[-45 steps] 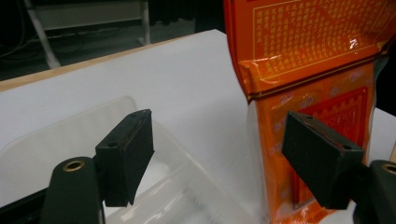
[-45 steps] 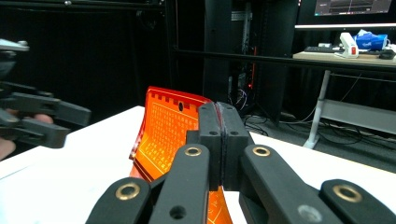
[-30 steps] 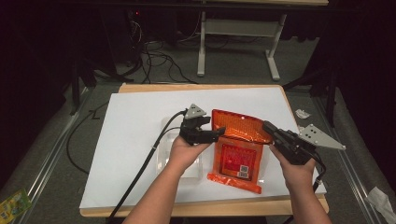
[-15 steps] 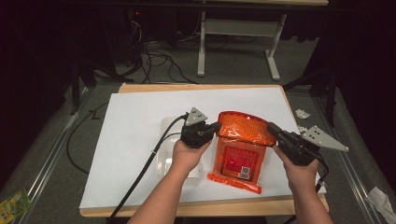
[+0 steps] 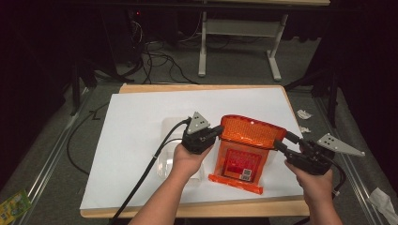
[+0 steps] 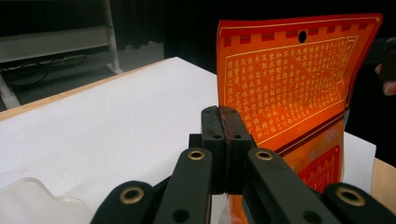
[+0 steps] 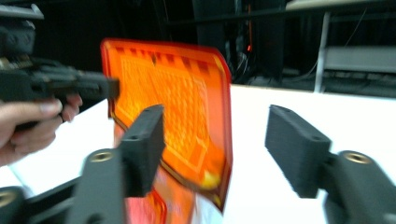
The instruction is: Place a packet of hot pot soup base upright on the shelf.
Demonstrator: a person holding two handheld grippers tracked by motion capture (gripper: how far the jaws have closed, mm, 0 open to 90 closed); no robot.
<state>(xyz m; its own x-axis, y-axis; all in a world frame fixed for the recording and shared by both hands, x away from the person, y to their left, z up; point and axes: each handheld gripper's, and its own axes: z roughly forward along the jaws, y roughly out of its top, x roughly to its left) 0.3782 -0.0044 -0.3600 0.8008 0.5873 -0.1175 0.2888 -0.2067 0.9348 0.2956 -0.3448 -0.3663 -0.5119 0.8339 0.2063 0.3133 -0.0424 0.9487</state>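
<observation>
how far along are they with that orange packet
Done: the left gripper is shut on the orange packet's left edge, and its top flap is lifted off the white sheet. In hand: the right gripper has just opened, the flap edge between its jaws, untouched. Left: regripping that side.

The left hand (image 5: 187,159) holds the left black two-jaw gripper (image 5: 219,131) with jaws pressed together, while the right black two-jaw gripper (image 5: 280,142), jaws just opening, stands spread apart in the right hand (image 5: 315,183).
</observation>
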